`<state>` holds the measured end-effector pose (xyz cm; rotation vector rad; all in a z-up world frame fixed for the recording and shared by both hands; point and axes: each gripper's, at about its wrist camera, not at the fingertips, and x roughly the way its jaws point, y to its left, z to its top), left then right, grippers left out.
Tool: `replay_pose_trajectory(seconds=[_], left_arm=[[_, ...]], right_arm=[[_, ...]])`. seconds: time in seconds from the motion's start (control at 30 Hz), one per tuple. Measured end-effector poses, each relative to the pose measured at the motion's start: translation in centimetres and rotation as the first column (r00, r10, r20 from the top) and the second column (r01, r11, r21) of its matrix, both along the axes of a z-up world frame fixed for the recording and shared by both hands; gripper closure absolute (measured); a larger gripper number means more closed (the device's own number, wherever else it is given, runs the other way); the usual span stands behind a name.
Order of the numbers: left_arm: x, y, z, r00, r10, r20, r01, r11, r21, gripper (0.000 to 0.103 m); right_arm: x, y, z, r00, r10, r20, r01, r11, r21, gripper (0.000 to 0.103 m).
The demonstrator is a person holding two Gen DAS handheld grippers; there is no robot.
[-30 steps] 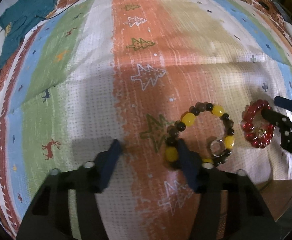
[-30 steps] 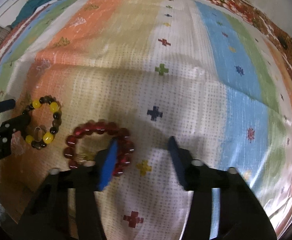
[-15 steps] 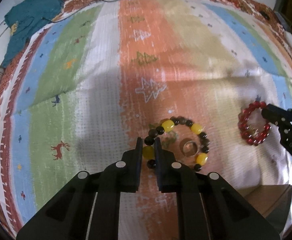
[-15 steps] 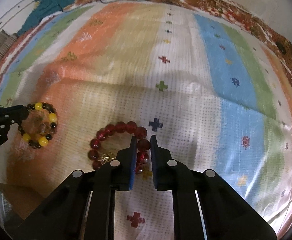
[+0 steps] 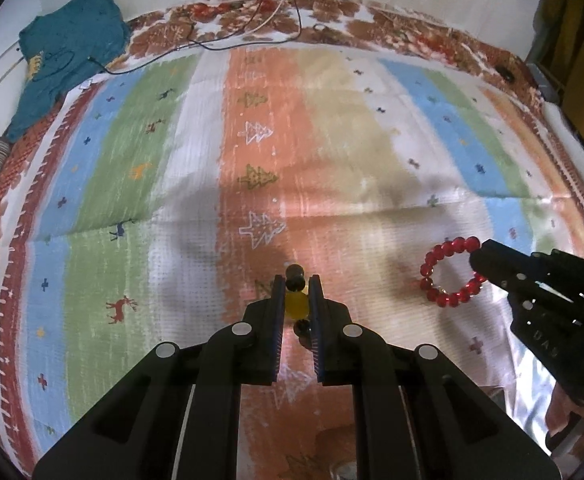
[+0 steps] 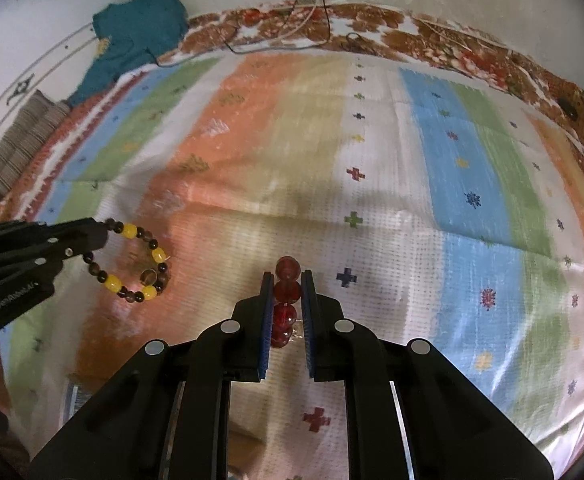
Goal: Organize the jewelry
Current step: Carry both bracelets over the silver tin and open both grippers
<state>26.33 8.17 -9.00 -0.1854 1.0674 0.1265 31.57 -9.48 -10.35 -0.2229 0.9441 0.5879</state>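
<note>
Bracelets hang in both grippers above the striped cloth [image 5: 332, 152]. Left wrist view: the left gripper [image 5: 295, 300] has its jaws nearly closed on a yellow bead of the yellow-and-dark bracelet [image 5: 295, 302], seen edge-on, so its loop is hidden. The right wrist view shows that loop whole [image 6: 135, 264], dangling from the tip of the left gripper [image 6: 91, 236] at the left edge. Likewise the right gripper [image 6: 287, 304] pinches the red bracelet [image 6: 287, 292] edge-on between almost-shut jaws, while the left wrist view shows its full ring [image 5: 450, 272] at the tip of the right gripper [image 5: 480, 256]. Both grippers point steeply down; the bracelets seem clear of the cloth, though blur makes this uncertain. A teal garment [image 5: 67, 52] lies at the far left corner.
</note>
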Motion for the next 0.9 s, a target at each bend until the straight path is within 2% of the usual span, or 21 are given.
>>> replay_pose_trajectory(seconds=[0.47, 0.9], left_arm=[[-1.6, -0.8, 2.9, 0.998, -0.008, 0.060, 0.009, 1.000, -0.019, 0.092], [-3.7, -1.9, 5.3, 0.993, -0.035, 0.108, 0.039, 0.999, -0.035, 0.092]], right_arm=[[-1.8, -1.2, 3.4, 0.997, -0.010, 0.071, 0.004, 0.996, 0.085, 0.089], [-3.5, -2.2, 4.3, 0.997, -0.014, 0.078, 0.005, 0.994, 0.109, 0.089]])
